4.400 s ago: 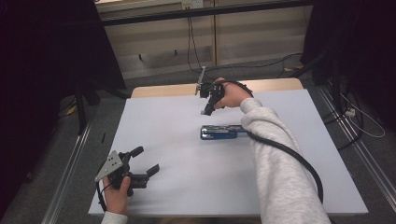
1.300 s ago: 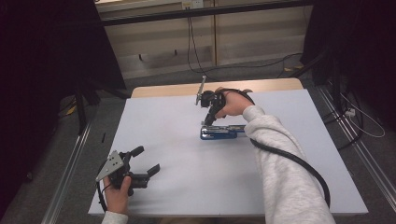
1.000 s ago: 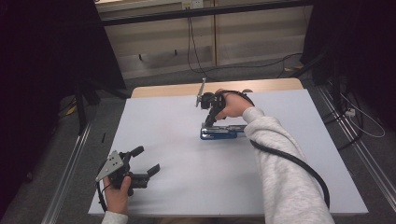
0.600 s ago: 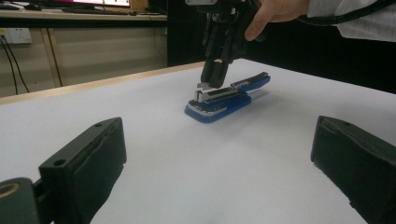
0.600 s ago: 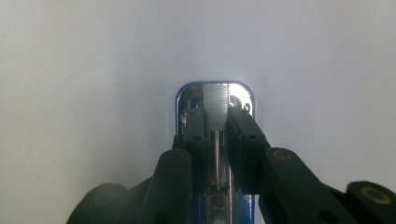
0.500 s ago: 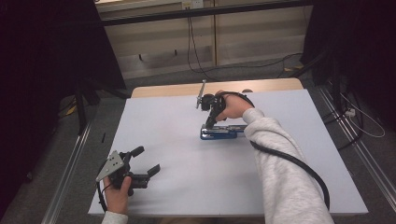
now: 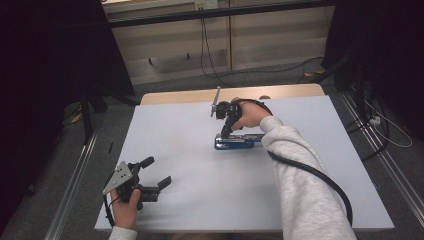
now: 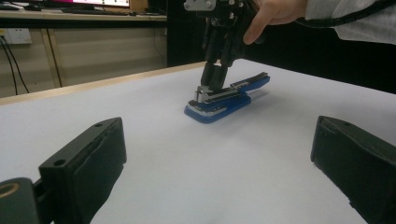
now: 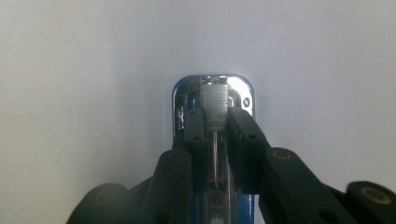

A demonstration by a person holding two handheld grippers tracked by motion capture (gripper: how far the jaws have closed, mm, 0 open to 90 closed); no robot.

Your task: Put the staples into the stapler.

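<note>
Stapler on white desk: my right gripper jaws clamp its metal magazine; left gripper idles wide. Next, I judge, lift squarely.

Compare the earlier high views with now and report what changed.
The right gripper came down from above the far table edge toward the person, onto the near-left end of the blue stapler, and its jaws now close around the stapler's metal staple track. The stapler has not visibly shifted. The left gripper stayed open at the table's near left corner.
</note>
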